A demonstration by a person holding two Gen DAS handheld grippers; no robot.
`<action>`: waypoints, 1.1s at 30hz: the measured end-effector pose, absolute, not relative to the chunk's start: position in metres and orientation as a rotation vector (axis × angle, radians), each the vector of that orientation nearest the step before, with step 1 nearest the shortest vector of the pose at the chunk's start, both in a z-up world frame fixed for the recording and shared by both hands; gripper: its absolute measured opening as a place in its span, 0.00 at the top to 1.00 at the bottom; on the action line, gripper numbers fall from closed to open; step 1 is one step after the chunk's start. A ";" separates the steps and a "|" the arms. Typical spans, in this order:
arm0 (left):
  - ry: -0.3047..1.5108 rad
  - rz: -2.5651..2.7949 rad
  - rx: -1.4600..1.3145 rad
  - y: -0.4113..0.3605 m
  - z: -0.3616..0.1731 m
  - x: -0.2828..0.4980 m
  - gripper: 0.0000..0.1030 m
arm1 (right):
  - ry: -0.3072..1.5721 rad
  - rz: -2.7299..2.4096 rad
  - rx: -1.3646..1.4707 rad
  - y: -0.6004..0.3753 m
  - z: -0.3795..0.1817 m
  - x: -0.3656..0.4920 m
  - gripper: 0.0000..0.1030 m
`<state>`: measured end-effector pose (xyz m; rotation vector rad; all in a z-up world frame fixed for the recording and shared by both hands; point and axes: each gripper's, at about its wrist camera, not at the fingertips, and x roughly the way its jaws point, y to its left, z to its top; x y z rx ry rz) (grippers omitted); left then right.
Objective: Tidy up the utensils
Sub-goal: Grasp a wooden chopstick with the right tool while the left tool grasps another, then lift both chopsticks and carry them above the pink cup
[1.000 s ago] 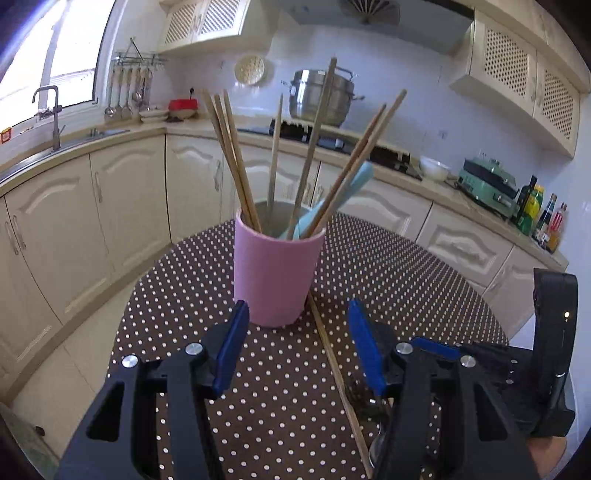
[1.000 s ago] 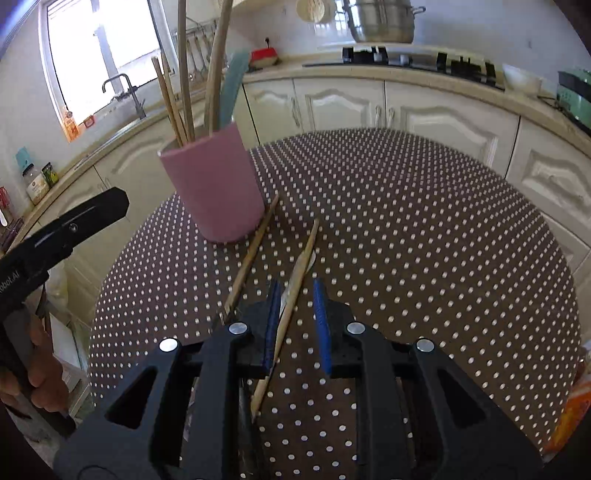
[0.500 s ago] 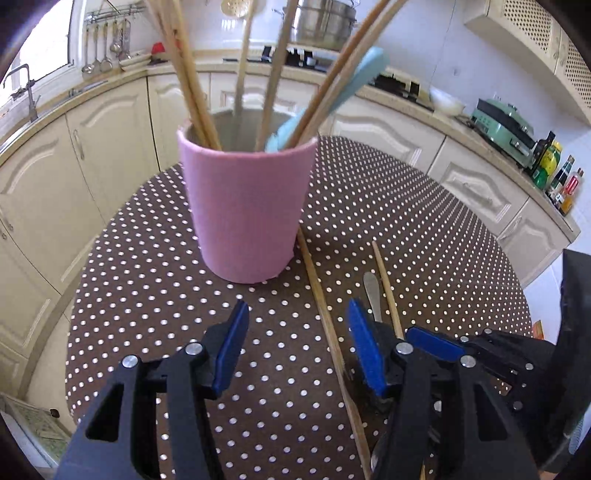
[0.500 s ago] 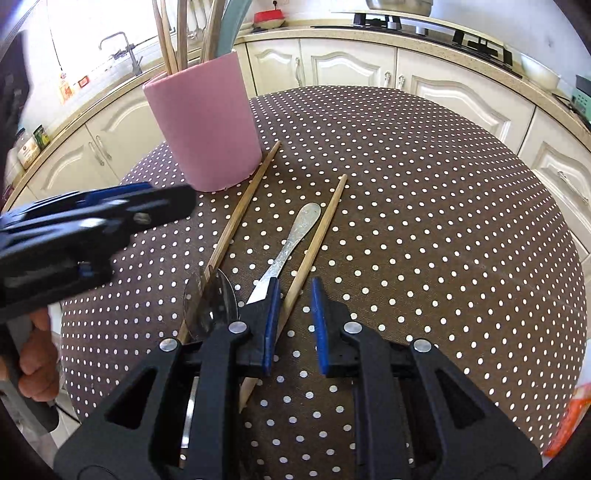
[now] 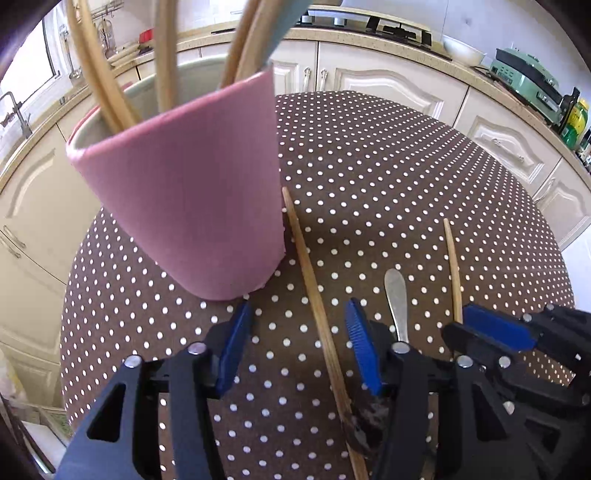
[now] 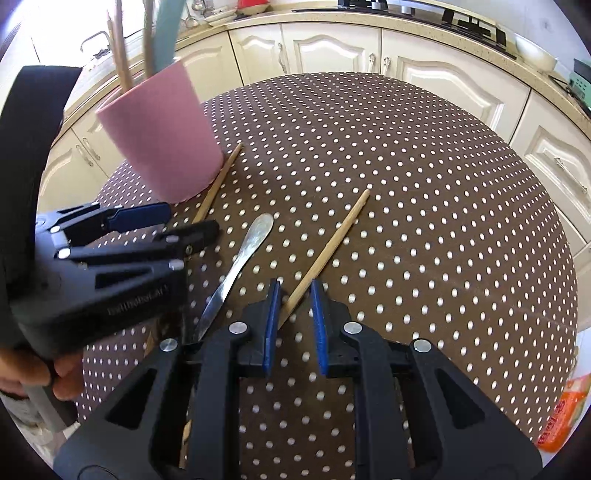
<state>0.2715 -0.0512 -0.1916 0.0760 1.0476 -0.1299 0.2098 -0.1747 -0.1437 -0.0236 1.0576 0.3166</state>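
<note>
A pink cup [image 5: 184, 195] [image 6: 162, 136] holding several chopsticks and a teal utensil stands on the dotted brown table [image 5: 388, 155]. One loose chopstick [image 5: 306, 266] lies beside the cup and runs between the pads of my left gripper [image 5: 299, 350] [image 6: 173, 225]. Its jaws are closing, with the pads still clear of the stick. A metal spoon [image 5: 395, 295] [image 6: 243, 254] lies to the right of it. A second chopstick [image 6: 332, 243] [image 5: 452, 269] runs into the narrow gap of my right gripper [image 6: 295, 325], whose pads stand slightly apart and do not press on it.
Cream cabinets and a countertop with a hob [image 5: 369, 26], a white bowl [image 5: 463, 51] and a green appliance [image 5: 524, 74] ring the table. An orange packet [image 6: 561, 417] sits off the table's right edge. A hand [image 6: 37, 373] holds the left gripper.
My left gripper has dropped and closed in on the cup, and its jaws have narrowed around the first chopstick. My right gripper has slid forward along the second chopstick.
</note>
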 end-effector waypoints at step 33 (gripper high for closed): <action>0.281 -0.390 -0.156 -0.022 -0.068 0.147 0.94 | 0.490 0.420 0.176 -0.217 -0.018 0.138 0.94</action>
